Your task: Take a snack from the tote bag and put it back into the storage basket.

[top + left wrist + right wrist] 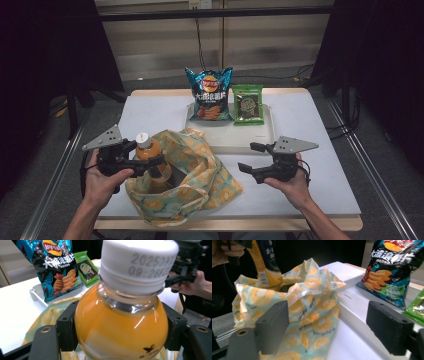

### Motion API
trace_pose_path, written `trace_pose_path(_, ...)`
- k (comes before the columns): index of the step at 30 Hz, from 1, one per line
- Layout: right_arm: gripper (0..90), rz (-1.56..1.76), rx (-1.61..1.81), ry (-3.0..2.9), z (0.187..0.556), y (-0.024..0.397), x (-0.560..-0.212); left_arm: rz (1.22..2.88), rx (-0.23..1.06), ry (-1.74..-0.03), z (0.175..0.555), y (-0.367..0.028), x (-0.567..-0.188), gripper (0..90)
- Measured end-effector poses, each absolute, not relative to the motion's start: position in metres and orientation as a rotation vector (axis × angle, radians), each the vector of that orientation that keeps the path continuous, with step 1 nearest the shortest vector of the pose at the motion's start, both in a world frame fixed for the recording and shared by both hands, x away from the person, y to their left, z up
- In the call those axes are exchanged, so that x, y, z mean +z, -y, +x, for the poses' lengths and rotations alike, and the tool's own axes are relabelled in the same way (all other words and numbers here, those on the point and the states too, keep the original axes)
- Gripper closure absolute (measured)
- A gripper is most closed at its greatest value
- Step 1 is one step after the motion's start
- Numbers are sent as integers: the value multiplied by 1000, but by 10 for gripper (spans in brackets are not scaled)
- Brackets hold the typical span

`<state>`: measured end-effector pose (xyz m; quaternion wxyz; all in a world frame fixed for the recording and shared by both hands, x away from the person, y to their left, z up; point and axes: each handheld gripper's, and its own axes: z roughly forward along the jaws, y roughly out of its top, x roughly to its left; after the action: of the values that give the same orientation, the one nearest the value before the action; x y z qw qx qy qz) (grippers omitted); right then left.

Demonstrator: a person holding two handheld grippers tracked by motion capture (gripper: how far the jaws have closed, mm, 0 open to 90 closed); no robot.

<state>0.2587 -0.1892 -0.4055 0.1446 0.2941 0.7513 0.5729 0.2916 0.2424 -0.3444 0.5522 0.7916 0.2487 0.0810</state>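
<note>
1. The left tool (142, 162) grips the bottle (150, 155) of orange drink by its shoulder, upright over the open bag (200, 175) on the tabletop (310, 125).
2. The right tool (250, 157) stands wide with nothing in it, just right of the bag.
3. The crisps (210, 95) and green packet (248, 104) lean on the tray (235, 137) behind.

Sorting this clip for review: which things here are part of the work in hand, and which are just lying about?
In hand:
orange juice bottle, clamped in the left gripper
fruit-print bag, bottle's base inside its mouth
right gripper, open beside the bag

Lying about:
chips bag
green packet
white tray
</note>
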Motion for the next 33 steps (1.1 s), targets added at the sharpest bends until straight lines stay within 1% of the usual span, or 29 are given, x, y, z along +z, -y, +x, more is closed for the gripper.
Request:
trace_pose_path(7, 107, 885, 1643, -2144, 241, 201, -411, 1875, 188, -573, 299, -235, -339, 306)
trace_pose_path(15, 31, 935, 1668, -2130, 239, 207, -417, 1856, 173, -569, 310, -231, -332, 305)
trace_pose_path(19, 3, 904, 1683, -2128, 239, 205, -417, 1842, 172, -574, 319, -229, -326, 306)
trace_pose_path(25, 10, 906, 1668, -2153, 236, 203, -422, 1838, 186, -575, 335, -219, -321, 305)
trace_pose_path(33, 17, 916, 1669, -2113, 233, 210, -424, 1845, 205, -579, 356, -204, -308, 305)
